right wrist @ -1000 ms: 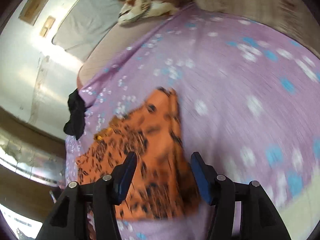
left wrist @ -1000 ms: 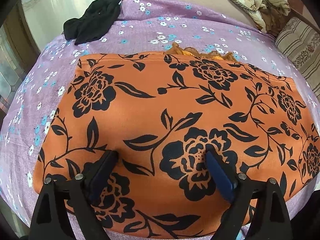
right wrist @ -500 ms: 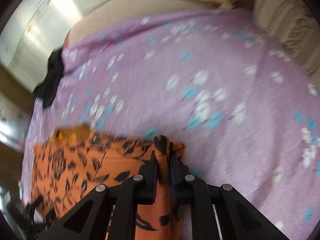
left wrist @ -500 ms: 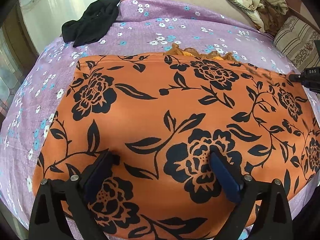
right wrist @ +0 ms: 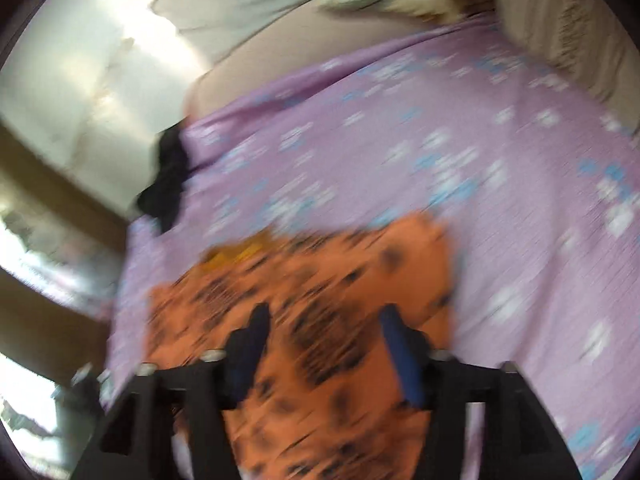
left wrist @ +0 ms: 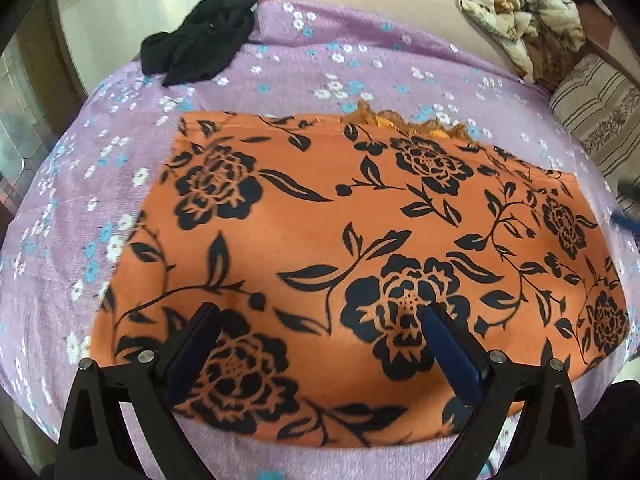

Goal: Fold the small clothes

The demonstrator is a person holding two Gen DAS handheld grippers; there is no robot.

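Observation:
An orange garment with black flowers [left wrist: 360, 248] lies spread flat on the purple flowered bedspread [left wrist: 360, 64]. A frilly orange trim [left wrist: 404, 122] peeks out at its far edge. My left gripper [left wrist: 318, 324] hovers open over the garment's near part, nothing between its blue pads. In the blurred right wrist view the same garment [right wrist: 320, 280] fills the lower middle. My right gripper [right wrist: 324, 320] is above it with its jaws opening and no cloth pinched between them. A blurred bit of the right gripper [left wrist: 628, 216] shows at the far right of the left wrist view.
A black garment [left wrist: 200, 40] lies bunched at the bedspread's far left corner, seen as a dark shape [right wrist: 168, 176] in the right wrist view. A crumpled cream patterned cloth [left wrist: 520, 12] and a striped cushion [left wrist: 600, 120] sit at the far right.
My right gripper pinched the garment's far right corner half a second ago, then let it go and drew back; its jaws are apart now. The left gripper stayed in place, open.

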